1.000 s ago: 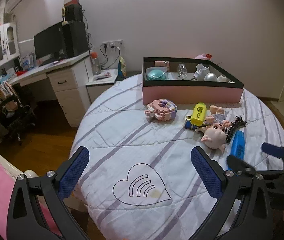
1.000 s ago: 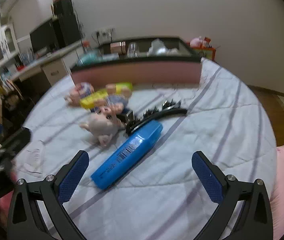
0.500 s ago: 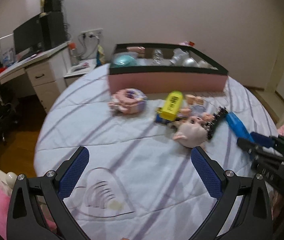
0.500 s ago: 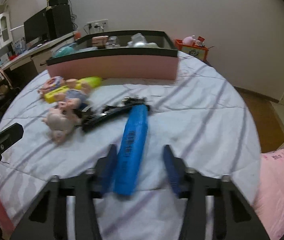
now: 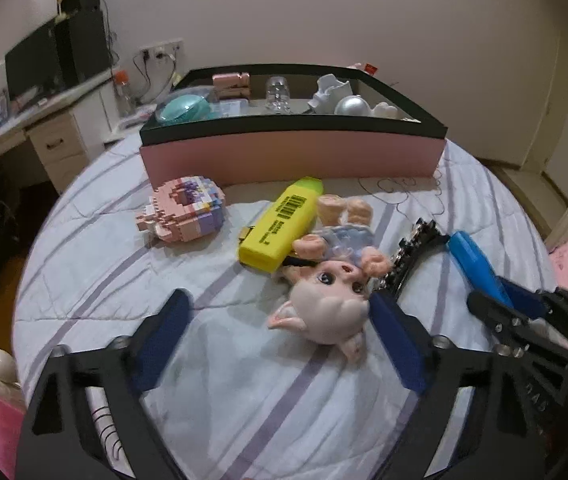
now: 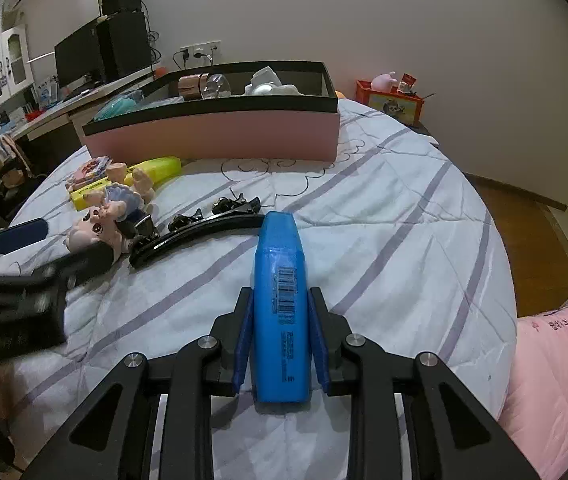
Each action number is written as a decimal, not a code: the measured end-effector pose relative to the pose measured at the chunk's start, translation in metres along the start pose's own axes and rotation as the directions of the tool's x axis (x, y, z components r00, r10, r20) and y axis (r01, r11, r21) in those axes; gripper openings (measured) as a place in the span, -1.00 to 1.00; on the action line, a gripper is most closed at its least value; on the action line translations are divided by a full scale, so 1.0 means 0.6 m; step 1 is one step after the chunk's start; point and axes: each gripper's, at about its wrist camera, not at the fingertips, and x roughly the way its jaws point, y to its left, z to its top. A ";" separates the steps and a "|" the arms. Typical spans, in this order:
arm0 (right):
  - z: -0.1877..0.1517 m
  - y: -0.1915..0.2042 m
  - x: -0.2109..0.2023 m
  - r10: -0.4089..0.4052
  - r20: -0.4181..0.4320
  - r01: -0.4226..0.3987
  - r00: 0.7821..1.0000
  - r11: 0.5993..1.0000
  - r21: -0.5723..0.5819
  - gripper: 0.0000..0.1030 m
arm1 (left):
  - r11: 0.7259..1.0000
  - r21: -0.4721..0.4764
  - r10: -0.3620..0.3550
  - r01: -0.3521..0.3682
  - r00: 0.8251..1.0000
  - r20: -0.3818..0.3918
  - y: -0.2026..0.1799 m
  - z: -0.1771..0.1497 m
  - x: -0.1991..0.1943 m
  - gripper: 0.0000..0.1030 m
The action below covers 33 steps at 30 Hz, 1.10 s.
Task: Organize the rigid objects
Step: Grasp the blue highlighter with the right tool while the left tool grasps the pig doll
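Right claw clamped on the blue marker
Left claw has just been closing, still wide, pig doll head between its pads on the bed.

We see dim, even indoor light, soft shadows, strong fisheye bending with black corners, and motion blur on the left gripper.
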 end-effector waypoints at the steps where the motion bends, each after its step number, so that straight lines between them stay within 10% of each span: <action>1: 0.001 -0.001 0.001 0.003 0.001 -0.003 1.000 1.000 0.001 -0.49 | 1.000 -0.004 -0.011 0.011 1.000 -0.008 0.000 0.002 0.004 0.63; 7: 0.004 -0.001 0.005 0.007 0.010 -0.007 1.000 1.000 0.005 -0.48 | 0.997 0.060 -0.045 0.047 0.998 -0.040 -0.025 -0.001 0.015 -0.01; 33: -0.013 0.069 -0.005 0.078 0.003 -0.077 0.997 0.995 -0.061 -0.46 | 1.000 0.017 0.020 -0.020 0.999 -0.034 0.035 -0.057 -0.023 0.26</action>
